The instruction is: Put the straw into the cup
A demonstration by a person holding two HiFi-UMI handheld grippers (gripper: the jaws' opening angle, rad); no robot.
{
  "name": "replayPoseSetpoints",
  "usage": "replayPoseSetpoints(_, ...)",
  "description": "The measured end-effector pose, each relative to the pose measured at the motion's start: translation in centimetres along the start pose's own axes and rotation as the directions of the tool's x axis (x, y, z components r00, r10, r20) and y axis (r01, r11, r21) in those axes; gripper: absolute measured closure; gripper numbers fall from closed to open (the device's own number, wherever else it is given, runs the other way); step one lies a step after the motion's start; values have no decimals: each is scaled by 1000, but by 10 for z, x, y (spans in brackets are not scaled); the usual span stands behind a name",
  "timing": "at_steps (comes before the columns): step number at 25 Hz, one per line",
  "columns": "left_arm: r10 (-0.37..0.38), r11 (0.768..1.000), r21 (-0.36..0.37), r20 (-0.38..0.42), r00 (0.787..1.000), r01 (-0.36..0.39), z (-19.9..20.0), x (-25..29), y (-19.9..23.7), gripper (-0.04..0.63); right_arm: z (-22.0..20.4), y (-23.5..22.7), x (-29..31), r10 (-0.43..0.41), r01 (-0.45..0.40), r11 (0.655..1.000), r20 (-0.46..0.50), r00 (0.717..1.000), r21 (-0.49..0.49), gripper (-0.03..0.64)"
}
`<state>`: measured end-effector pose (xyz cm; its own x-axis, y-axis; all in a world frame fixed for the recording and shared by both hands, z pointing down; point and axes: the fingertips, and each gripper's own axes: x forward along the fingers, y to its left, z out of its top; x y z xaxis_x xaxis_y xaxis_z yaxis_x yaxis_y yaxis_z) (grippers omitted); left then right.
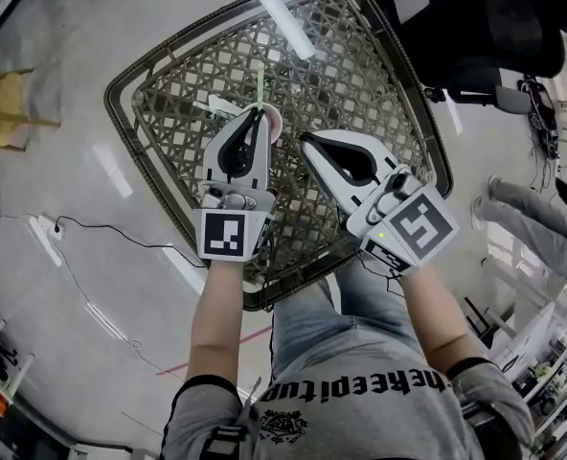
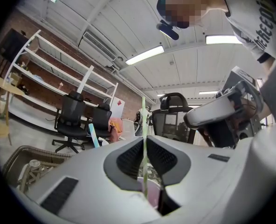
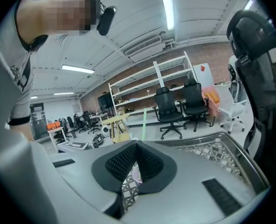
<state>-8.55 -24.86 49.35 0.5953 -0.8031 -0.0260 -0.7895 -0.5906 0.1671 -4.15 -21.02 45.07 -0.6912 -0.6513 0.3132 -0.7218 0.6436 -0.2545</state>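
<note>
The left gripper [image 1: 258, 113] is clamped on the green straw [image 1: 260, 84], held upright over the pink cup [image 1: 275, 123]. Its lower end looks to be just at or inside the cup's mouth, though I can't be sure. Seating it and letting go remain. The right gripper [image 1: 305, 140] sits pressed together, empty, just beside the cup. Below is a woven wicker table [image 1: 360, 75], then glossy grey floor [image 1: 63, 161], black office chairs [image 2: 70, 113] and white shelving [image 3: 142, 85].
</note>
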Motion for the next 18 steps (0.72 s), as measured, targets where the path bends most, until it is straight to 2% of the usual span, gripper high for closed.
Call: replayPoseSetpoints(18,37,999,10,-26,999,-37,-19,-10,2,537,-4,3,-1,5,-5,1000,-6,1000,-9,607)
